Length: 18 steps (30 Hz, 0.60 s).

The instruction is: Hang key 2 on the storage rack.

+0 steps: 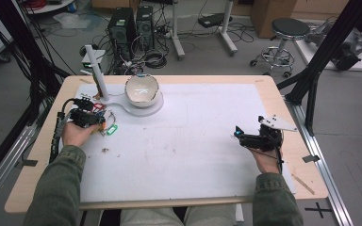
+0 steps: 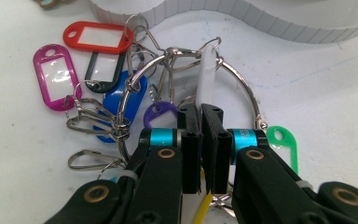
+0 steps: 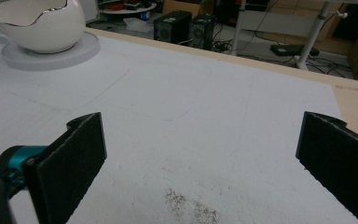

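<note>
White plastic is what I have pinched: my left gripper (image 2: 200,119) is closed on the white key tag (image 2: 207,77) so the whole bunch on the big metal ring (image 2: 242,79) can come up. My right gripper (image 3: 200,154) gapes empty over the bare mat (image 3: 205,116), well apart.

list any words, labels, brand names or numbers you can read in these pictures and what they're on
No text can be read.
Key tags by the left tool: their paper windows look blank.
White tag pinched in that tool: no print shows.
Computer towers on the floor: any marks are too small and blurred.
White bowl and its stand: no lettering shows.
</note>
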### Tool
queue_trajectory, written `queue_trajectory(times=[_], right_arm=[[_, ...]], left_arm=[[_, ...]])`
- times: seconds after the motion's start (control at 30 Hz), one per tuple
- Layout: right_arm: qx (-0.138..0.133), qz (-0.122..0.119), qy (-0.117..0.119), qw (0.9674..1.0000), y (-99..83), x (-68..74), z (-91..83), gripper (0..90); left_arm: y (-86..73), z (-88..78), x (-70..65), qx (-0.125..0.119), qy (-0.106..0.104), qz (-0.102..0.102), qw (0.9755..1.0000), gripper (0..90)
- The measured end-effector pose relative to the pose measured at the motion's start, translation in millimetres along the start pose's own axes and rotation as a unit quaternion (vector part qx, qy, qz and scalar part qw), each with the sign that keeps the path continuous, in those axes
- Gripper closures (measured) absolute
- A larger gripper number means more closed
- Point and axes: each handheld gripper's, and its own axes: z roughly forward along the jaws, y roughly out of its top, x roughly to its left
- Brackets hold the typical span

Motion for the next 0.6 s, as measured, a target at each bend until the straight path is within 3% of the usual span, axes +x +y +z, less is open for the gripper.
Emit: queue_trajectory(times=[0.3, 0.6], right_arm=[[0.002, 0.0, 0.001, 1.0, -0.1, 0.6, 0.0, 0.7], [-0.005, 0.001, -0.002, 1.0, 0.5, 0.8, -0.9, 0.7]], left_arm=[[0.6, -8.2, -1.0, -0.006, 0.003, 0.004, 1.0, 87.0], [3.2, -30.7, -3.6, -0.043, -0.011, -0.006, 0.999, 86.9]])
